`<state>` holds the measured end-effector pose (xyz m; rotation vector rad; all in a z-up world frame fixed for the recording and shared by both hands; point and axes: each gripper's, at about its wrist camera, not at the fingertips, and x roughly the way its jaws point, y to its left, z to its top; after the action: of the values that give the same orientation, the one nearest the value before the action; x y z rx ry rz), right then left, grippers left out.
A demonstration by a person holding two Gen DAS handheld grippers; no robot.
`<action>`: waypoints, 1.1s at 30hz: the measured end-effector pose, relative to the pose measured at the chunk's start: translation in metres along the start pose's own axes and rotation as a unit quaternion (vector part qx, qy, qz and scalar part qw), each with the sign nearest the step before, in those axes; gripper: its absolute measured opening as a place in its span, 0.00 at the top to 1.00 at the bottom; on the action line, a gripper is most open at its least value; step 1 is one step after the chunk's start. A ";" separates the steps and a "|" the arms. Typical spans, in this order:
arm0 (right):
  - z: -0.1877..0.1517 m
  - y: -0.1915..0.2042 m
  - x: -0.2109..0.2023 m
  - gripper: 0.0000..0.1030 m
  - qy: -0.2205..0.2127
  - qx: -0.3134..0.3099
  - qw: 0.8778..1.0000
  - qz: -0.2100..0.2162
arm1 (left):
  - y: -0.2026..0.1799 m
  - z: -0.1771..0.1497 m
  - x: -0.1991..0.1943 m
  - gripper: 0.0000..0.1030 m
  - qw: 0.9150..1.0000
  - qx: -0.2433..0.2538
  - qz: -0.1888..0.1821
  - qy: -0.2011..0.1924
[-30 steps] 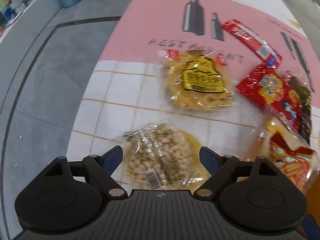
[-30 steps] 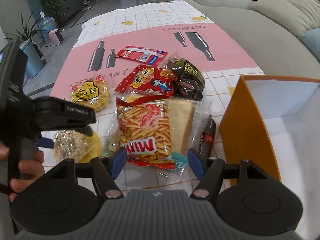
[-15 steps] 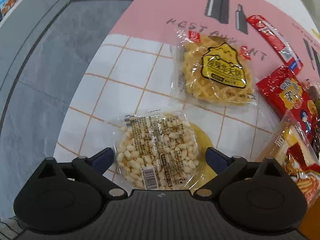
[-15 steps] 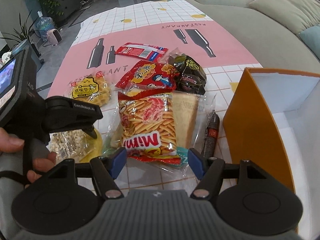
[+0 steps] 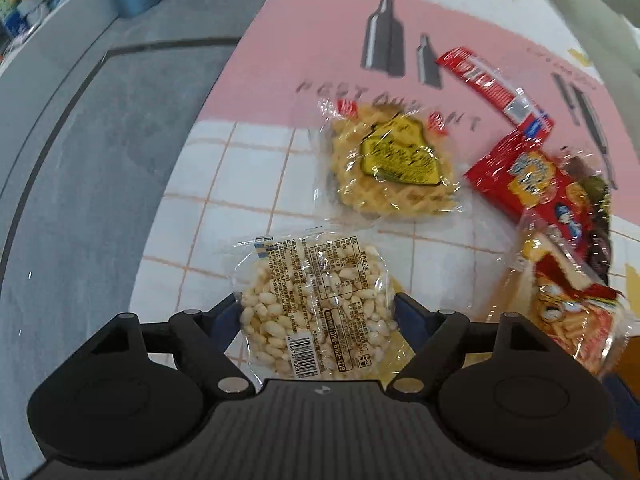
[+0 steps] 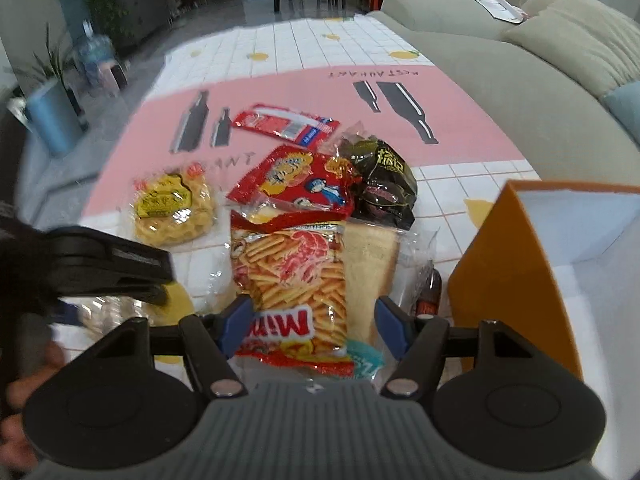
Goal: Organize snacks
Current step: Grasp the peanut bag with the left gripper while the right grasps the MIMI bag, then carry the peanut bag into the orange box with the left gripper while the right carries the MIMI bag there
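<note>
A clear pack of puffed rice (image 5: 316, 308) lies between the blue pads of my left gripper (image 5: 316, 312), which press its sides. A waffle pack (image 5: 394, 164) lies beyond it. In the right wrist view, my right gripper (image 6: 314, 324) is open with its pads on either side of a shrimp-stick bag marked Mimi (image 6: 294, 284), which lies on a bread pack (image 6: 370, 264). The left gripper body (image 6: 104, 264) shows at the left. An orange box (image 6: 508, 276) with a white inside stands open at the right.
A red cartoon snack bag (image 6: 294, 180), a dark green pack (image 6: 384, 184), a long red packet (image 6: 284, 124) and a small sausage (image 6: 428, 292) lie on the pink and white tablecloth (image 6: 304, 88). A grey sofa (image 6: 500, 60) runs along the far right. Grey floor (image 5: 80, 160) lies left of the table.
My left gripper has closed in on the puffed rice pack, its pads now touching the sides. My right gripper moved forward so the Mimi bag sits between its pads.
</note>
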<state>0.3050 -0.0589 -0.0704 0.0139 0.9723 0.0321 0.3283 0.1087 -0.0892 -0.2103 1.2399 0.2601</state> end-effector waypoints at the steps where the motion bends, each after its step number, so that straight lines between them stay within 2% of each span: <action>1: 0.001 0.004 0.001 0.36 -0.003 -0.004 1.000 -0.002 | 0.001 0.000 -0.005 0.11 1.000 0.005 -0.002 -0.006; 5: 0.003 0.017 0.006 0.38 -0.007 -0.025 1.000 -0.006 | 0.011 -0.004 -0.025 0.11 0.999 0.016 -0.013 -0.029; 9: 0.001 0.020 0.009 0.40 -0.005 -0.035 0.999 -0.002 | 0.020 -0.007 -0.030 0.11 0.999 0.015 -0.027 -0.037; 11: 0.000 0.023 0.009 0.48 -0.008 -0.046 0.999 -0.010 | 0.023 -0.005 -0.032 0.11 0.998 0.011 -0.035 -0.042; 18: -0.006 0.030 0.005 0.62 -0.028 -0.060 0.997 -0.026 | 0.032 -0.010 -0.041 0.11 0.997 0.006 -0.046 -0.058; 23: -0.004 0.033 -0.019 0.66 -0.047 -0.059 0.997 -0.005 | 0.040 -0.015 -0.050 0.11 0.997 -0.009 -0.043 -0.068; 29: 0.000 0.025 -0.063 0.65 -0.082 -0.039 0.996 0.013 | 0.051 -0.031 -0.067 0.10 0.994 -0.033 -0.060 -0.081; 33: -0.005 0.009 -0.102 0.65 -0.115 -0.027 0.993 0.015 | 0.048 -0.040 -0.089 0.11 0.993 -0.039 -0.046 -0.102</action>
<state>0.2433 -0.0532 0.0112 -0.0179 0.7396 0.0823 0.2506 0.1356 -0.0179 -0.3002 1.0151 0.2438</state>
